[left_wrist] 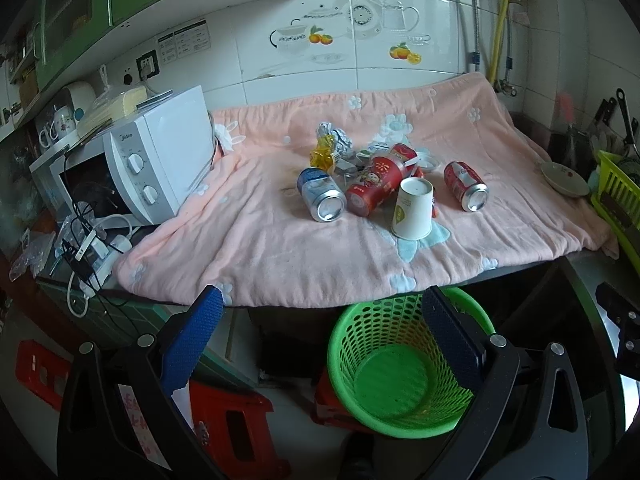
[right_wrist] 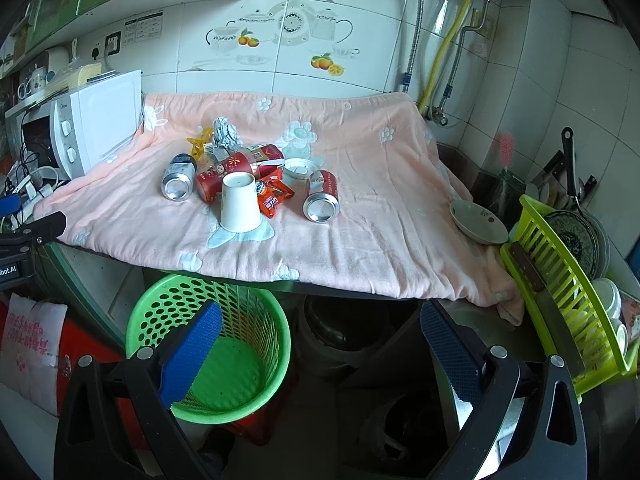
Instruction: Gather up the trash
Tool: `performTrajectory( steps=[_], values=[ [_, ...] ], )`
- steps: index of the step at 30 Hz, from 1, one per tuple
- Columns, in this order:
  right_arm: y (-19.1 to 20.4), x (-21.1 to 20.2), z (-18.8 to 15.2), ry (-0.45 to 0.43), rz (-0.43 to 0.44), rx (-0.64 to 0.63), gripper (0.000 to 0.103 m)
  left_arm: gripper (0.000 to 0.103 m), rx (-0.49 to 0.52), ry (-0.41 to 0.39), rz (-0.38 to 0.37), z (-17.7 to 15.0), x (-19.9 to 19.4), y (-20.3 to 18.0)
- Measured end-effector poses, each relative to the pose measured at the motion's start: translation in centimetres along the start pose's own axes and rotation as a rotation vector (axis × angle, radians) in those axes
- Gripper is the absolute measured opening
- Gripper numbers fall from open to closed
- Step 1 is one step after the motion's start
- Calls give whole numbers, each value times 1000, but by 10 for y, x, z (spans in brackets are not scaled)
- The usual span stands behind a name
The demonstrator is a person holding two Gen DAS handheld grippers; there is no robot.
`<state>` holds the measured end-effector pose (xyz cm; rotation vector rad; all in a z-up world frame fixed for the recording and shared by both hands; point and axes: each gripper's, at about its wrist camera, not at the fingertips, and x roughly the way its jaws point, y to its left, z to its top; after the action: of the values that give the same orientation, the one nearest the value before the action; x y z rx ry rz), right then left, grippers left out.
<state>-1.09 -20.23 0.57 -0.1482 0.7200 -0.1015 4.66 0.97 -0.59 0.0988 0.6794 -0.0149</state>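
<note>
Covering the worktop, a pink blanket (left_wrist: pixel 280 240) is carrying a heap of trash near its middle. Below the front edge, a green basket (left_wrist: pixel 400 376) is standing on the floor. A white microwave (left_wrist: pixel 160 152) is sitting at the blanket's left end. In the heap, a white paper cup (left_wrist: pixel 414 208) is standing upside down, a red tube (left_wrist: pixel 376 184) is lying beside it, a blue-and-silver can (left_wrist: pixel 320 194) is lying to the left, and a red can (left_wrist: pixel 466 186) is lying apart on the right. What looks like crumpled foil (right_wrist: pixel 226 134) is sitting behind. The left gripper (left_wrist: pixel 324 320) and right gripper (right_wrist: pixel 320 328) are hanging short of the worktop, jaws apart and holding nothing.
</note>
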Motion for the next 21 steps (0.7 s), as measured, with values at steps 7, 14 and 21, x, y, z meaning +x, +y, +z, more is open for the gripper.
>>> performTrajectory(
  steps=[7,14,21],
  values=[
    [5,18,12,10,23,-25,96,98,-9,18,11,10,16,8],
    [12,40,24,24,48,-45,96,98,-29,46,38,18,35,18],
    [25,70,39,44,80,-71,96,98,-42,65,52,30,59,25]
  ],
)
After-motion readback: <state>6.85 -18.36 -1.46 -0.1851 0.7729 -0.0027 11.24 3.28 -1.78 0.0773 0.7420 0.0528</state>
